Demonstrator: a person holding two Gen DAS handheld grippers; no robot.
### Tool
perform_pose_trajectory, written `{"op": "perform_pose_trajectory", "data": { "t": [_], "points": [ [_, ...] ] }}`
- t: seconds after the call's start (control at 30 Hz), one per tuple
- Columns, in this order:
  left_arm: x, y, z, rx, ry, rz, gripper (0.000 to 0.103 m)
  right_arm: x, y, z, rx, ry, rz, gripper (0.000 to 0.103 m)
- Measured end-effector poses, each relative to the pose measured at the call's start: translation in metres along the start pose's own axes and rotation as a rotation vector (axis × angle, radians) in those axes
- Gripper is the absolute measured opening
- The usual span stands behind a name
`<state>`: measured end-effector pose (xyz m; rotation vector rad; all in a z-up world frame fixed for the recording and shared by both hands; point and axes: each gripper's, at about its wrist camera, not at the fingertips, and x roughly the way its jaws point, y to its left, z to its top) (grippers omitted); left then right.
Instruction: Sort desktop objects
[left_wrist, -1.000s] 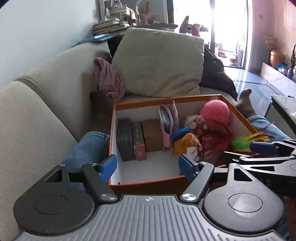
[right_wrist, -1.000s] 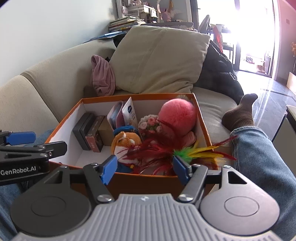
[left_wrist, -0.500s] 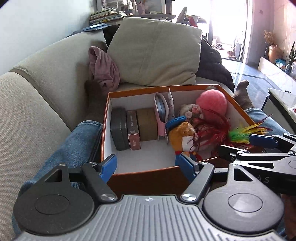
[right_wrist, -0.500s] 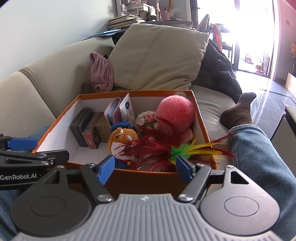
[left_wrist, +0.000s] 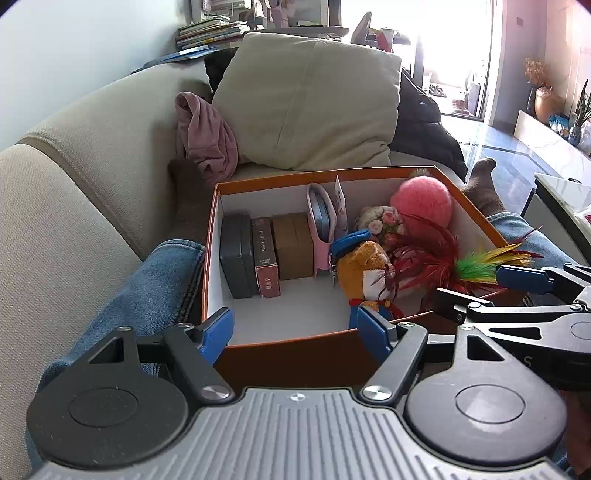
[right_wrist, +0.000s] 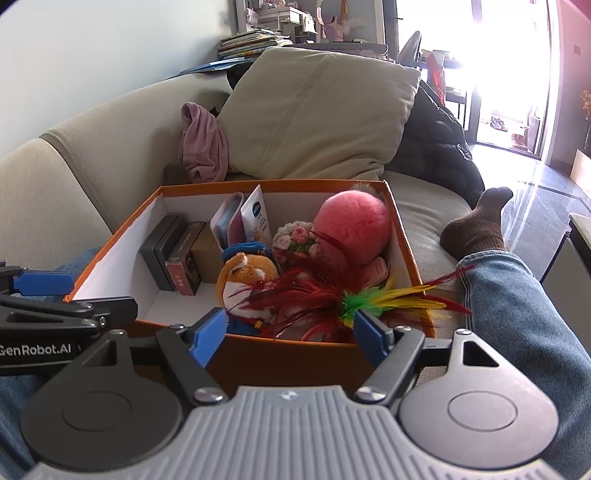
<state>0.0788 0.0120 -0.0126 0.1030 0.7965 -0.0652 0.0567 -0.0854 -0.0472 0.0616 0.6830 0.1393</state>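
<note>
An orange box (left_wrist: 295, 354) (right_wrist: 288, 356) rests on a person's lap on a sofa. Its left side holds a grey case (left_wrist: 236, 254), a red card box (left_wrist: 265, 256) and a tan box (left_wrist: 293, 245) standing in a row. A pink pouch (left_wrist: 320, 225) stands mid-box. On the right lie an orange plush (right_wrist: 245, 277), a pink pom-pom (right_wrist: 352, 225), a crochet flower bunch (right_wrist: 297, 236) and a feather toy (right_wrist: 351, 299). My left gripper (left_wrist: 295, 328) is open and empty at the box's near wall. My right gripper (right_wrist: 290, 332) is open and empty, near the feathers.
The beige sofa (left_wrist: 74, 184) has a large cushion (left_wrist: 306, 103), a pink cloth (left_wrist: 205, 136) and a black garment (right_wrist: 439, 147). Jeans-clad legs (right_wrist: 524, 314) flank the box, and a socked foot (right_wrist: 476, 225) lies right. A low white table (left_wrist: 561, 206) stands far right.
Both grippers have pulled back and risen slightly, so I see deeper into the box. Both stay open and empty. The box's contents have not moved.
</note>
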Motion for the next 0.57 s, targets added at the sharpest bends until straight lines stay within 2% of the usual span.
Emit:
{"op": "perform_pose_trajectory", "data": {
  "t": [0.57],
  "points": [
    [-0.0006, -0.0005, 0.0002, 0.006, 0.001, 0.002, 0.087, 0.0, 0.0007, -0.0003, 0.001, -0.001, 0.0, 0.078]
  ]
}}
